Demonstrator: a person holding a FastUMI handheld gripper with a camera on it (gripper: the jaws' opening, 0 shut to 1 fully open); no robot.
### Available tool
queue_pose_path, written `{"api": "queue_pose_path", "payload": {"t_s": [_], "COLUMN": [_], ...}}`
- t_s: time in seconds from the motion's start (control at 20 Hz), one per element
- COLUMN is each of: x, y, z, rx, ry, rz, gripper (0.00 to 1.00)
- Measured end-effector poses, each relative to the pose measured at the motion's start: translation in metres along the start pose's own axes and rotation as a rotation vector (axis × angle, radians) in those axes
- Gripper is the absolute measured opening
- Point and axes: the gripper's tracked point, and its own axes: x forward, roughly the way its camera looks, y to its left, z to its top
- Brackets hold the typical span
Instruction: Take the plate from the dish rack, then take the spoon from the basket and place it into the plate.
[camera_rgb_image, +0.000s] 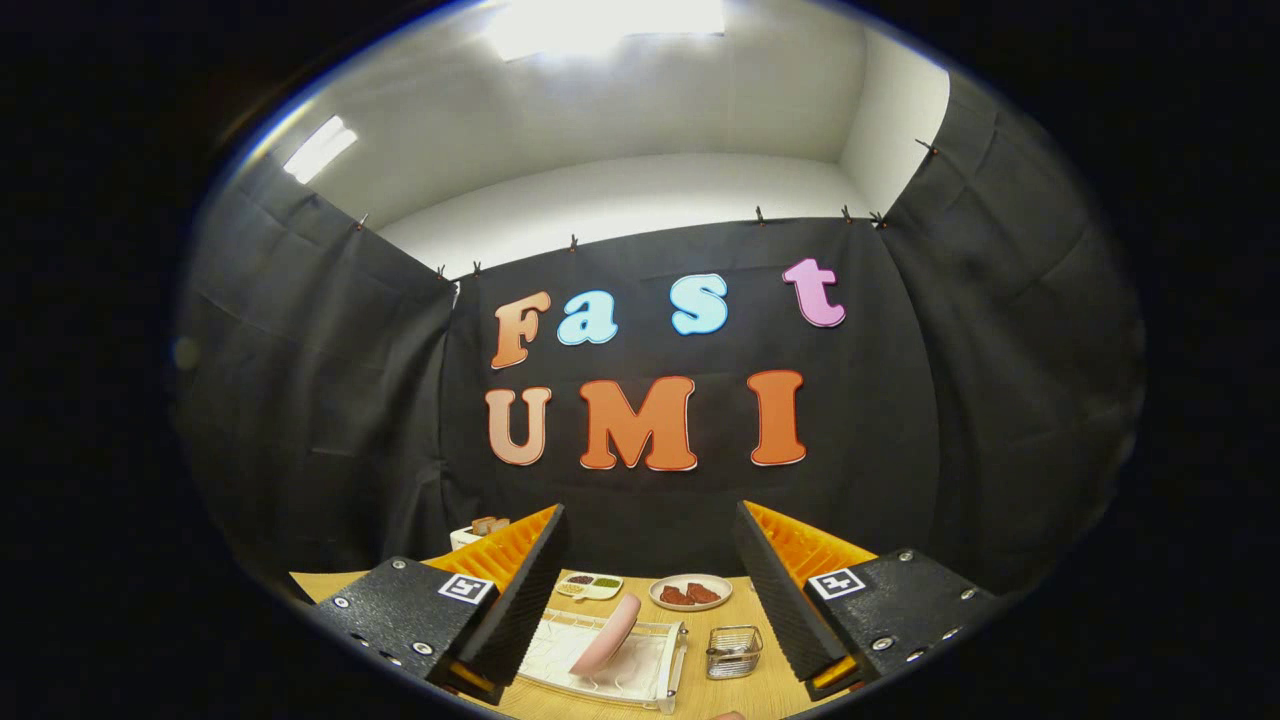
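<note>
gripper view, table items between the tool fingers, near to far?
Tool open, holding nothing. Near row: dish rack with pink plate standing in it, wire basket beside it. Far row: divided dish, plate of food.

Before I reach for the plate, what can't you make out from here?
- Spoon: the basket is too small to show what it holds.
- Rack: its near-left end is hidden by a finger.
- Plate: too small to show how it sits in the rack.
- Gripper: open, holding nothing.
</note>
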Motion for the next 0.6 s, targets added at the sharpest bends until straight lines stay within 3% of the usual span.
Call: {"api": "queue_pose_path", "payload": {"t_s": [0.6], "x": [0.013], "y": [0.012], "z": [-0.033], "rx": [-0.013], "ry": [0.08], "rz": [0.024], "gripper": [0.98]}}
